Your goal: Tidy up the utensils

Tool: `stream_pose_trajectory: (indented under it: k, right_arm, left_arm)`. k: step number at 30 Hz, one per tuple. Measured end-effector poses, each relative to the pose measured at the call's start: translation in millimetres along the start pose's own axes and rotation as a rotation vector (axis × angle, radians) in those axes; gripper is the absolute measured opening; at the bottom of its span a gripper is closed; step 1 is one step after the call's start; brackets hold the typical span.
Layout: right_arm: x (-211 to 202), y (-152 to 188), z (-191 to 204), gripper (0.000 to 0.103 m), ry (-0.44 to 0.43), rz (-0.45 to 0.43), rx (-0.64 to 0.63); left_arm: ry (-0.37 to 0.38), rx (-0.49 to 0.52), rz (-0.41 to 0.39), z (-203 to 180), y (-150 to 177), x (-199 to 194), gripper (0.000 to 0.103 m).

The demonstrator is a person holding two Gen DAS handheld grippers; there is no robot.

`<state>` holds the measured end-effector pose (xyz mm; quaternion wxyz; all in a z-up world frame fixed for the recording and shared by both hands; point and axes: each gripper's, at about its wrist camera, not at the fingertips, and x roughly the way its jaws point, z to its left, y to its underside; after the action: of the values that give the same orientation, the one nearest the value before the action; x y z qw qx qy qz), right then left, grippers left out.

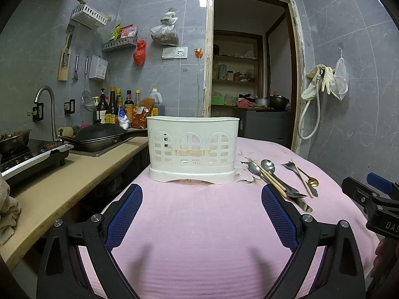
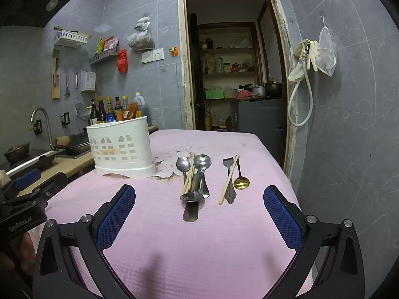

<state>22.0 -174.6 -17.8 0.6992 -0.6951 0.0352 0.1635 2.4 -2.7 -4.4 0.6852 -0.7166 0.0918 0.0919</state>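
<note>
A white plastic utensil holder [image 1: 192, 149] stands on the pink cloth, straight ahead of my left gripper [image 1: 202, 194], which is open and empty. The holder also shows at the left in the right wrist view [image 2: 122, 147]. To its right lie steel spoons [image 2: 197, 174] with a chopstick across them [image 2: 188, 177], then a steel fork [image 2: 229, 179], another chopstick [image 2: 228, 179] and a small gold spoon [image 2: 241, 182]. The utensils show in the left wrist view [image 1: 271, 177] too. My right gripper [image 2: 199, 194] is open and empty, just short of the spoons.
The pink-covered table [image 2: 199, 236] ends at a tiled wall on the right. A beige counter [image 1: 74, 174] at the left holds an induction cooker [image 1: 32, 159], a black wok [image 1: 99, 137] and sauce bottles. An open doorway [image 2: 232, 74] lies behind the table.
</note>
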Motion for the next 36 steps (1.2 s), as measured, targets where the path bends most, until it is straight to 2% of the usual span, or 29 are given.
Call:
stream_pose_trajectory:
  k: [36]
  right_arm:
    - [-0.6,2.5,6.0,0.103,-0.003,-0.003,0.001]
  left_arm:
    - [0.000,-0.008,0.000,4.7,-0.3,-1.2,0.094]
